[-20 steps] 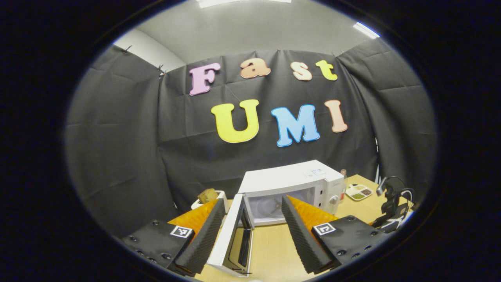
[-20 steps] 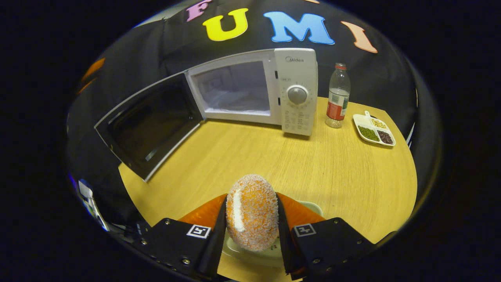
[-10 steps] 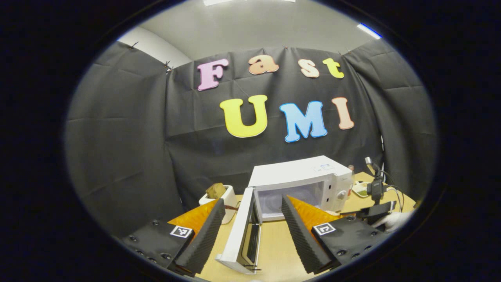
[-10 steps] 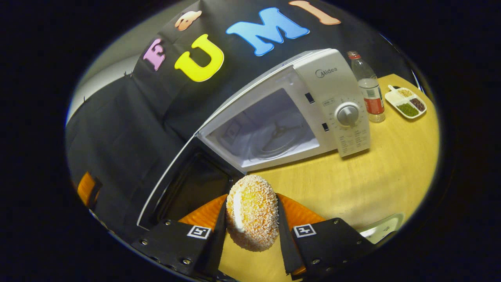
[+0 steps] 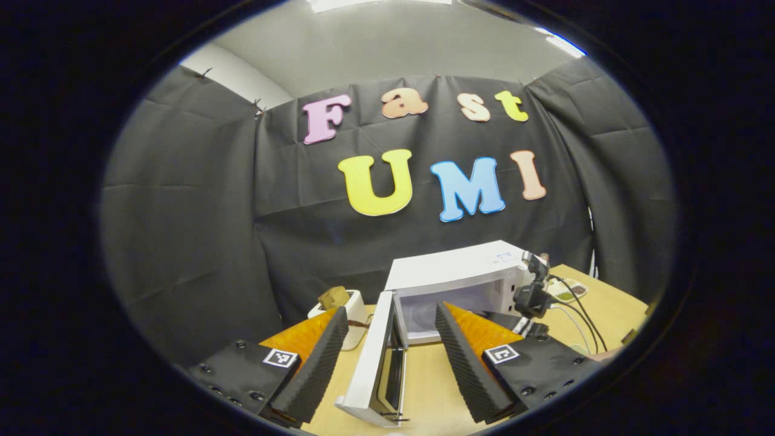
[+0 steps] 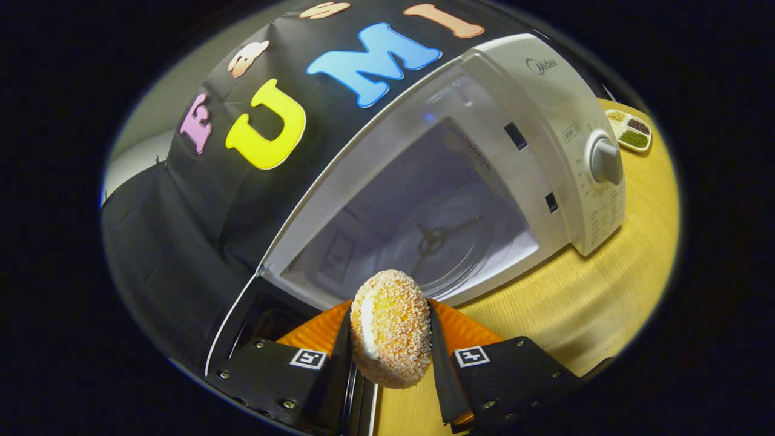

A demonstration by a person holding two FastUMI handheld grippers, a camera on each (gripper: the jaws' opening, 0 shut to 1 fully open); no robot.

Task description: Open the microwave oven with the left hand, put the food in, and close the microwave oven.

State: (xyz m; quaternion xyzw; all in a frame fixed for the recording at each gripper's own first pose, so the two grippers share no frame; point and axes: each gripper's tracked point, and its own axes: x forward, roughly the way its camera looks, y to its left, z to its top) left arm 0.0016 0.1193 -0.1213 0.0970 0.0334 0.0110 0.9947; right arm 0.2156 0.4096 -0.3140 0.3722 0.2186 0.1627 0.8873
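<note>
1. While the left gripper [image 5: 384, 357] is waiting with its fingers wide apart and holding nothing, the open microwave door [image 5: 378, 363] is standing edge-on between them.
2. The right gripper [image 6: 390, 357] is squeezing the food [image 6: 390, 327], a crumbly orange ball, just in front of the open microwave [image 6: 460, 175].
3. The food is standing tall, its long way pointing up, with its white stripe facing left.
4. I think it could bump the lower edge of the opening and slip out, because it is sitting low.
5. Crumbs could be falling on the surface [image 6: 605, 284] too.
</note>
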